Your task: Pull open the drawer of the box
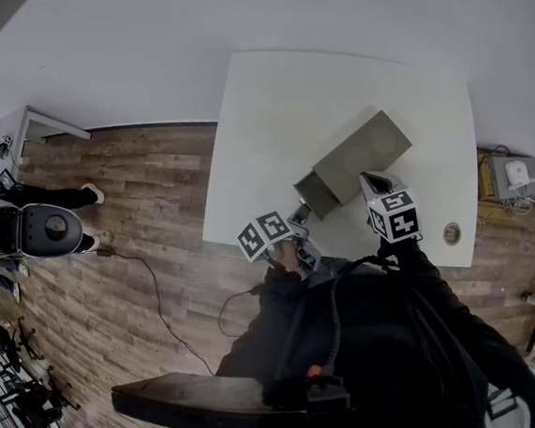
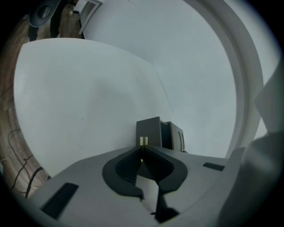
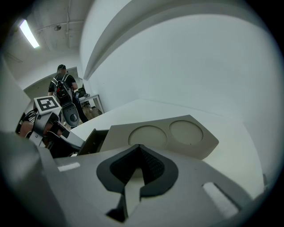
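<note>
A grey box (image 1: 363, 147) lies on the white table (image 1: 276, 104), its drawer (image 1: 319, 192) slid out toward me. My left gripper (image 1: 299, 218) is at the drawer front. In the left gripper view the gripper (image 2: 143, 148) is shut on the drawer's small brass knob (image 2: 143, 141), with the drawer front (image 2: 148, 127) just behind it. My right gripper (image 1: 371, 184) rests on the near end of the box top. In the right gripper view the gripper (image 3: 141, 150) is shut and empty, against the box top (image 3: 177, 142), which has two round recesses; the open drawer (image 3: 94, 141) shows at left.
The table's near edge runs just under the drawer. A small round fitting (image 1: 451, 233) sits in the table's near right corner. A cable (image 1: 153, 295) trails over the wooden floor at left. A person (image 3: 62, 86) stands far back in the room.
</note>
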A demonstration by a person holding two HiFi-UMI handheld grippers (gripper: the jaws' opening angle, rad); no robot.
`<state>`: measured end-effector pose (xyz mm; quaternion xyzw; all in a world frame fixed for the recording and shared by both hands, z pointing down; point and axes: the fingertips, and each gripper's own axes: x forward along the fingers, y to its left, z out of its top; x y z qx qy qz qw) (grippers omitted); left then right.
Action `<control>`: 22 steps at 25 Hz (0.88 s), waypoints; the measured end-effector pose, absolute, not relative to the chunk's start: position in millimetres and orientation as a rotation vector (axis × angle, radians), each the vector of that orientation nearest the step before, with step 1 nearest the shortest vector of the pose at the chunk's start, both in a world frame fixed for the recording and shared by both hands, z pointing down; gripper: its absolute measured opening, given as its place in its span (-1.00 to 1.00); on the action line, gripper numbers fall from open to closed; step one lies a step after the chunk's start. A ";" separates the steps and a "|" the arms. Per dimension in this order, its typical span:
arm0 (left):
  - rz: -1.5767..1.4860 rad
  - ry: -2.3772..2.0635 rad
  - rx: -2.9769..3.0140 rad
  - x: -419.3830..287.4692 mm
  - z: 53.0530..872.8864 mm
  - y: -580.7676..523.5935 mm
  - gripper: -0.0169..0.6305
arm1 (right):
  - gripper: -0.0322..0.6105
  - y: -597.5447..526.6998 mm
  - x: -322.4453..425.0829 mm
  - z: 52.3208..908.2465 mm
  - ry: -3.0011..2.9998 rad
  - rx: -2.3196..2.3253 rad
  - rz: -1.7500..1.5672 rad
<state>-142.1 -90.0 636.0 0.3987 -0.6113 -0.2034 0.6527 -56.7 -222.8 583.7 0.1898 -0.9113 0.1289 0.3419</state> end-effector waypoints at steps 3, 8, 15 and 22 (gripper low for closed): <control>-0.464 -1.388 0.902 -143.2 637.1 -88.1 -0.87 | -0.92 -223.5 -56.5 584.8 -2.368 0.495 0.336; -0.477 -1.381 0.895 -143.1 637.4 -84.6 -0.87 | -0.92 -223.0 -55.6 584.3 -2.372 0.496 0.334; -0.481 -1.378 0.892 -144.1 636.3 -81.4 -0.87 | -0.92 -223.0 -54.8 583.2 -2.372 0.500 0.334; -0.471 -1.379 0.888 -145.2 636.1 -80.0 -0.87 | -0.92 -224.1 -55.2 583.3 -2.375 0.501 0.340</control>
